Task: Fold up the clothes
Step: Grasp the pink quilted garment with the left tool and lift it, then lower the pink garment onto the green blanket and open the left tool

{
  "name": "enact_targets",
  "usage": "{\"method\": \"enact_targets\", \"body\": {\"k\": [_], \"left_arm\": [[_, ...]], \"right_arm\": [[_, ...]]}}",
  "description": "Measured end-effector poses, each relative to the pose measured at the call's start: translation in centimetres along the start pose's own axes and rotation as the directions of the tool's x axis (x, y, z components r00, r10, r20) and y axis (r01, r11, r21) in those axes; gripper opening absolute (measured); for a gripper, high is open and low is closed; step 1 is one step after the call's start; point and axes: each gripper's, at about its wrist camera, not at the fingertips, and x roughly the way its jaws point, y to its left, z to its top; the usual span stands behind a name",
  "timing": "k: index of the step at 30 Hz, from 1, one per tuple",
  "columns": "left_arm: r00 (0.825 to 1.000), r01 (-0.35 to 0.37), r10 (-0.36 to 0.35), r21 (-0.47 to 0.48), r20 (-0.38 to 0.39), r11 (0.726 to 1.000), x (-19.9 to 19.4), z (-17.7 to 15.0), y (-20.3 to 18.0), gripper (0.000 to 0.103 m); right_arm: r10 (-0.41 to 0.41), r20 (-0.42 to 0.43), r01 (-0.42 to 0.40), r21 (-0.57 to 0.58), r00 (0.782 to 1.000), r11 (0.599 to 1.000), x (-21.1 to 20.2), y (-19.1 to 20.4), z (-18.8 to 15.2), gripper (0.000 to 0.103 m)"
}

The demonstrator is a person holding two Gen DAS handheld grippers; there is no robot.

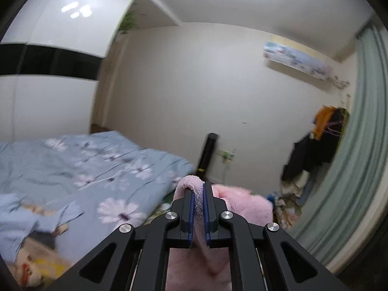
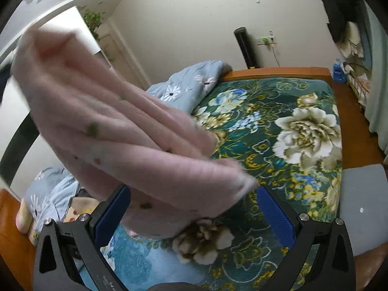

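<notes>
A pink fleece garment (image 2: 116, 126) with small green and red spots hangs in the air above the bed, bunched in long folds. My left gripper (image 1: 198, 186) is shut on a fold of the same pink garment (image 1: 240, 203) and holds it up high. My right gripper (image 2: 194, 191) is open, its blue pads (image 2: 276, 215) wide apart; the lower end of the garment hangs between and in front of them without being clamped.
The bed has a dark green flowered cover (image 2: 278, 126) and an orange wooden frame (image 2: 276, 71). A light blue flowered quilt (image 1: 80, 167) is heaped at the left. A black tower fan (image 1: 207, 155), hanging clothes (image 1: 317, 140) and a green curtain (image 1: 356, 145) stand by the wall.
</notes>
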Motion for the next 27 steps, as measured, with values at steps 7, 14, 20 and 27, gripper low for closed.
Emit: {"method": "enact_targets", "body": {"k": [7,14,20,27], "left_arm": [[0.931,-0.333,0.310,-0.102,-0.194,0.937,-6.7,-10.0,11.9,0.007],[0.734,-0.641,0.458,-0.290,-0.501,0.711,-15.9,-25.2,21.9,0.007],[0.650,-0.728,0.420,-0.362,-0.633,0.582,-20.9,-33.1,23.9,0.007],[0.677,-0.689,0.295,-0.442,-0.674,0.574,-20.8,-33.3,24.5,0.025]], "right_arm": [[0.039,-0.070,-0.041,-0.034,0.997,0.999,1.6,1.8,-1.5,0.103],[0.054,-0.166,-0.067,-0.074,0.985,0.995,4.3,4.0,-3.6,0.103],[0.033,-0.228,-0.059,-0.106,0.973,0.993,6.4,4.7,-3.7,0.103],[0.030,-0.348,-0.086,-0.146,0.937,0.986,9.1,5.4,-3.9,0.103]]}}
